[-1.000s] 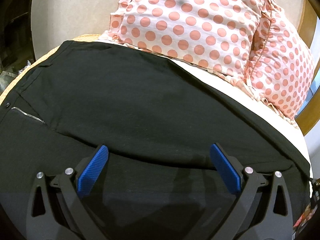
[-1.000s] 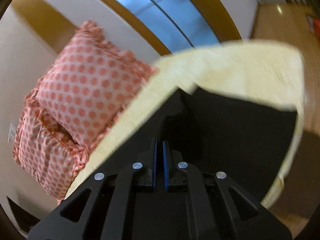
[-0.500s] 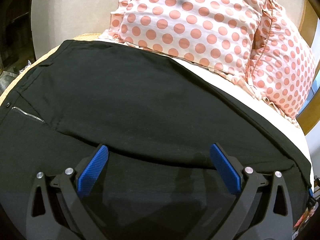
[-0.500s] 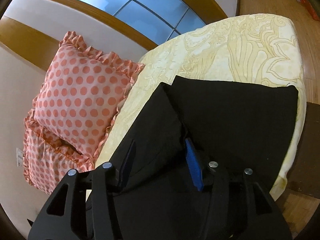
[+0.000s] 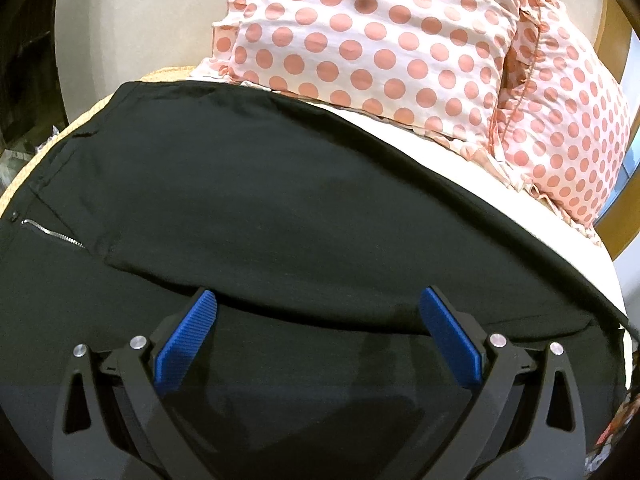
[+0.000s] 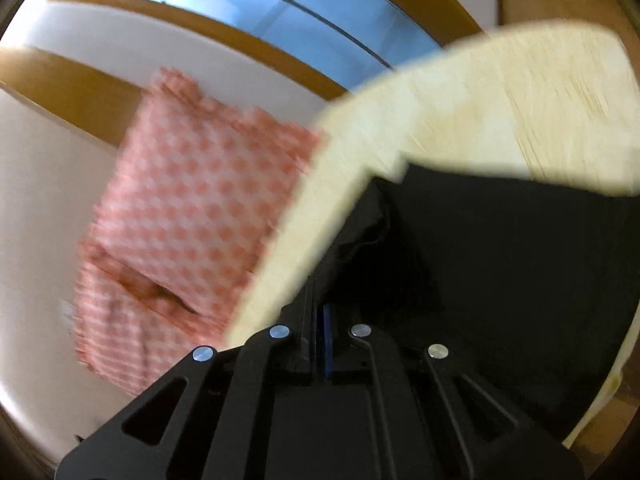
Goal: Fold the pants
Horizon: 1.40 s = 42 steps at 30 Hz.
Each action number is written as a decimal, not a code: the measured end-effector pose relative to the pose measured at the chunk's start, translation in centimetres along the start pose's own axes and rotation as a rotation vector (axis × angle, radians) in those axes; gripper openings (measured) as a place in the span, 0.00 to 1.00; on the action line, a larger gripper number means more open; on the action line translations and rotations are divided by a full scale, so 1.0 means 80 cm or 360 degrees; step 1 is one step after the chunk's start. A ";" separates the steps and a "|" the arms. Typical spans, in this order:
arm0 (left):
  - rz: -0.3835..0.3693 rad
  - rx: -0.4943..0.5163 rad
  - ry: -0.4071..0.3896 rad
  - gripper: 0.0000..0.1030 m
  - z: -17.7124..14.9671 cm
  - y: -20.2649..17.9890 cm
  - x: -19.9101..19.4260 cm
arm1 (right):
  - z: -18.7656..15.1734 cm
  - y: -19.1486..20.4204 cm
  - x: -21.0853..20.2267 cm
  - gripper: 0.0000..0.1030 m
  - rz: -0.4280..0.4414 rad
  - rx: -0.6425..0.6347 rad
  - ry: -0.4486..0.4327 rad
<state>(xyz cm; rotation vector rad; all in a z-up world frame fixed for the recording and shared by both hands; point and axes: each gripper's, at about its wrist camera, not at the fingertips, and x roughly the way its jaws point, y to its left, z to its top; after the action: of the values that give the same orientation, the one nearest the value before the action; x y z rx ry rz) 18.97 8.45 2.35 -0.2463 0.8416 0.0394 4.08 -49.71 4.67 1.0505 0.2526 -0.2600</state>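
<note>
Black pants [image 5: 280, 200] lie spread on a bed, one leg folded over the other, with a silver zip [image 5: 52, 234] at the left. My left gripper [image 5: 316, 304] is open, its blue pads [image 5: 188, 340] wide apart just above the fold edge, holding nothing. In the blurred right wrist view the pants' leg end [image 6: 500, 260] lies on the pale yellow bedsheet [image 6: 500, 100]. My right gripper [image 6: 316, 300] is shut, and a raised ridge of black cloth [image 6: 360, 236] runs up from its closed tips, so it looks pinched on the pants.
Two pink polka-dot pillows [image 5: 380, 40] [image 6: 192, 208] lean against the wall behind the pants. A window with a wooden frame [image 6: 280, 4] is beyond. The bed edge [image 6: 612, 380] drops to a wooden floor at the right.
The right gripper, open half a second ago, has shut on the pants cloth and is moving, blurring its view. The left gripper stays open and has barely moved.
</note>
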 end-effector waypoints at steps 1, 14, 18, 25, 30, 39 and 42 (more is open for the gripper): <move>-0.0009 -0.0001 -0.0001 0.98 0.000 0.001 0.000 | 0.005 0.008 -0.011 0.02 0.0027 -0.0033 -0.0045; -0.0124 0.0000 -0.0148 0.98 0.000 0.013 -0.039 | -0.037 -0.072 -0.051 0.02 -0.0188 0.0123 -0.0006; -0.0281 -0.0011 -0.0307 0.98 0.013 0.043 -0.082 | -0.042 -0.079 -0.048 0.02 -0.0229 0.0105 0.0013; -0.0163 -0.0298 -0.0160 0.98 0.099 0.117 -0.072 | -0.044 -0.075 -0.047 0.01 -0.0233 0.0047 0.0032; -0.0161 -0.0481 0.0025 0.98 0.165 0.135 -0.007 | -0.044 -0.074 -0.047 0.01 -0.0251 0.0015 0.0050; -0.0034 -0.0546 0.0318 0.77 0.219 0.134 0.105 | -0.042 -0.071 -0.044 0.01 -0.0278 -0.0035 0.0079; 0.0001 -0.0606 0.0330 0.54 0.219 0.144 0.120 | -0.040 -0.071 -0.042 0.01 -0.0276 -0.0040 0.0086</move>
<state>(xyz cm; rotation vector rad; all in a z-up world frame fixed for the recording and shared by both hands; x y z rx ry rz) 36.70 23.06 4.11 -0.6161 1.0381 0.1780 -1.24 -49.29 -0.35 1.0129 0.3954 -0.3837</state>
